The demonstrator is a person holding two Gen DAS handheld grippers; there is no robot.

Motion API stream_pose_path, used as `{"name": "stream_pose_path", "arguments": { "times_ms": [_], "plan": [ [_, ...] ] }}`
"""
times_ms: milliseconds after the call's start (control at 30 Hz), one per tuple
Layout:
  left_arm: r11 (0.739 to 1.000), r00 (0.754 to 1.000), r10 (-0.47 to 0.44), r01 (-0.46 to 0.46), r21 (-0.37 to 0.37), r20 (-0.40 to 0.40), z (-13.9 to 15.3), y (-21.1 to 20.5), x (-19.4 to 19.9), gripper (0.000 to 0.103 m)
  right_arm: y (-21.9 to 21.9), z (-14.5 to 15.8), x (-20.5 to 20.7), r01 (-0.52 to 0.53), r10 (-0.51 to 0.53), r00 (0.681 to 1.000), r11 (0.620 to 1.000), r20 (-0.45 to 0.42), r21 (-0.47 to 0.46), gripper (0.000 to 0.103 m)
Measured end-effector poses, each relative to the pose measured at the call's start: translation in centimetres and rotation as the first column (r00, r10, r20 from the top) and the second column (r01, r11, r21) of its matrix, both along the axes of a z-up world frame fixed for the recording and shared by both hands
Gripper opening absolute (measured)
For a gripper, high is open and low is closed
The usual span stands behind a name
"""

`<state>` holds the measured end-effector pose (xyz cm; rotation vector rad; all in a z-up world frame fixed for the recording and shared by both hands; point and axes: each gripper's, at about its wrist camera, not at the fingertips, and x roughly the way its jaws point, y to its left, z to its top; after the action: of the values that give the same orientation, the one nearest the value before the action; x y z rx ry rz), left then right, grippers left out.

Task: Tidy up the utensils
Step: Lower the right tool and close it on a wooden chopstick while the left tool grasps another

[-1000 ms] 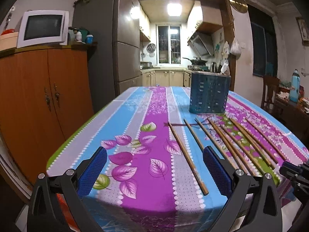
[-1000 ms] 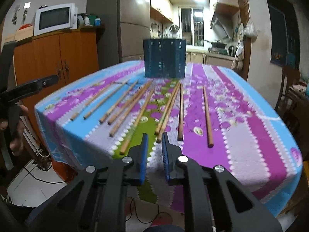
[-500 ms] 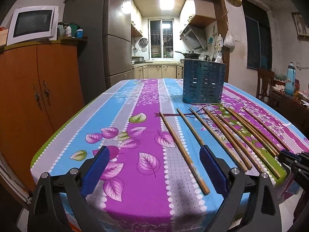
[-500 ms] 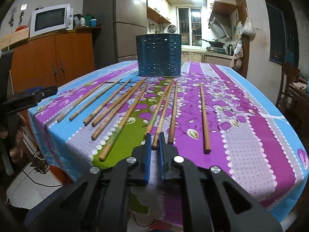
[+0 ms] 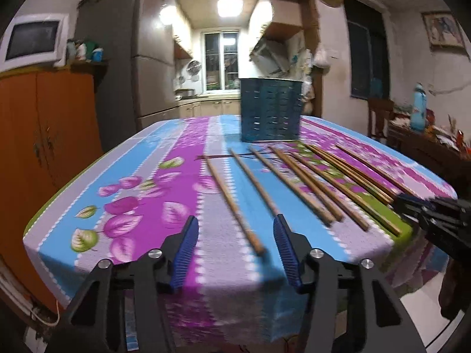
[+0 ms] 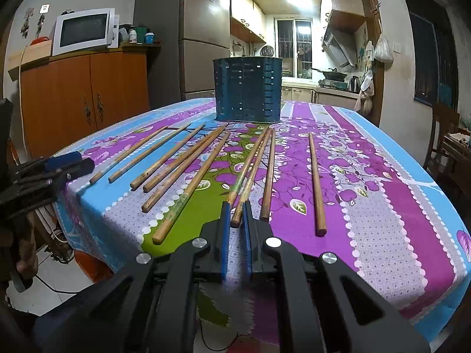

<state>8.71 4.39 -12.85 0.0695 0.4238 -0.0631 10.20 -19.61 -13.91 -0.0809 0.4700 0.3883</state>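
left gripper (image 5: 234, 236), black frame with blue ribbed pads: jaws have just been closing, now about half apart, pads to either side of the near end of the leftmost brown wooden chopstick (image 5: 232, 201), not pressing it.
right gripper (image 6: 235, 214), same make: jaws nearly together, nothing between the pads; tips just short of the near ends of two chopsticks.
row of brown wooden chopsticks (image 6: 206, 166): lying flat, fanned lengthwise on the floral tablecloth in purple, blue and green (image 6: 382, 206), some touching in pairs, one (image 6: 316, 182) apart at the right.
dark blue perforated utensil holder (image 6: 247, 91): upright beyond the chopsticks' far ends.
surroundings: orange wooden cabinet (image 6: 88, 100) carrying a white microwave (image 6: 84, 31); grey refrigerator (image 6: 182, 35); lit kitchen behind.
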Motion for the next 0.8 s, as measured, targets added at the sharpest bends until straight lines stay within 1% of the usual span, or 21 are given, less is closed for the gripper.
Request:
{"name": "stream_pose_path", "arguments": {
  "times_ms": [33,67,100,133,167,200,233,300,433,467,500,567,700,800],
  "plan": [
    [1.0,1.0,-0.009,0.009,0.023,-0.017,-0.4,-0.7,0.3,0.048,0.0,0.0,0.0,0.0,0.0,1.0,1.0,0.0,0.0,0.007],
    [0.999,0.999,-0.003,0.004,0.036,-0.033,-0.8,-0.9,0.6,0.045,0.0,0.0,0.1,-0.001,0.001,1.0,1.0,-0.001,0.0,0.007],
    [0.999,0.999,0.0,0.001,0.038,-0.041,-1.0,-1.0,0.9,0.041,0.0,0.0,0.0,0.0,0.0,1.0,1.0,-0.001,-0.001,0.007],
    [0.999,0.999,0.011,-0.01,0.035,-0.041,-1.0,-0.8,1.0,0.031,0.1,0.0,0.0,0.0,0.0,1.0,1.0,-0.001,-0.002,0.007],
    [0.999,0.999,0.014,-0.013,0.034,-0.042,-1.0,-0.5,1.0,0.025,0.0,0.0,0.0,0.001,-0.001,1.0,1.0,-0.001,-0.001,0.007],
    [0.999,0.999,0.026,-0.025,0.036,-0.04,-0.9,-0.2,1.0,0.014,0.0,0.0,0.0,0.002,-0.002,1.0,1.0,-0.001,0.001,0.007],
    [0.999,0.999,0.035,-0.034,0.033,-0.035,-0.8,0.1,1.0,0.012,0.1,0.0,0.0,0.003,-0.003,1.0,1.0,-0.001,0.003,0.007],
    [0.998,0.998,0.062,-0.061,0.03,-0.023,-0.7,0.9,1.0,0.012,0.2,-0.1,0.0,0.007,-0.007,1.0,1.0,0.002,0.006,0.007],
    [0.998,0.998,0.064,-0.064,0.013,-0.019,-0.8,1.2,1.0,0.013,0.2,-0.2,-0.1,0.01,-0.01,1.0,1.0,0.012,0.007,0.007],
    [0.998,0.998,0.056,-0.056,0.01,-0.022,-1.1,1.0,0.9,0.014,0.3,-0.2,-0.1,0.01,-0.01,1.0,1.0,0.015,0.0,0.007],
    [0.999,0.998,0.053,-0.053,0.011,-0.023,-1.3,0.8,0.9,0.018,0.2,-0.3,-0.2,0.01,-0.01,1.0,1.0,0.017,-0.004,0.007],
    [0.998,0.998,0.057,-0.057,0.017,-0.005,-1.5,0.4,0.6,0.022,0.3,-0.3,-0.1,0.011,-0.011,1.0,1.0,0.021,-0.012,0.007],
    [0.998,0.998,0.059,-0.059,0.006,0.006,-1.7,0.5,0.7,0.022,0.4,-0.3,-0.1,0.015,-0.014,1.0,1.0,0.024,-0.016,0.007],
    [0.998,0.998,0.066,-0.066,0.016,0.012,-1.8,0.3,0.9,0.022,0.6,-0.3,0.0,0.018,-0.017,0.999,0.999,0.031,-0.026,0.007]
  ]
}}
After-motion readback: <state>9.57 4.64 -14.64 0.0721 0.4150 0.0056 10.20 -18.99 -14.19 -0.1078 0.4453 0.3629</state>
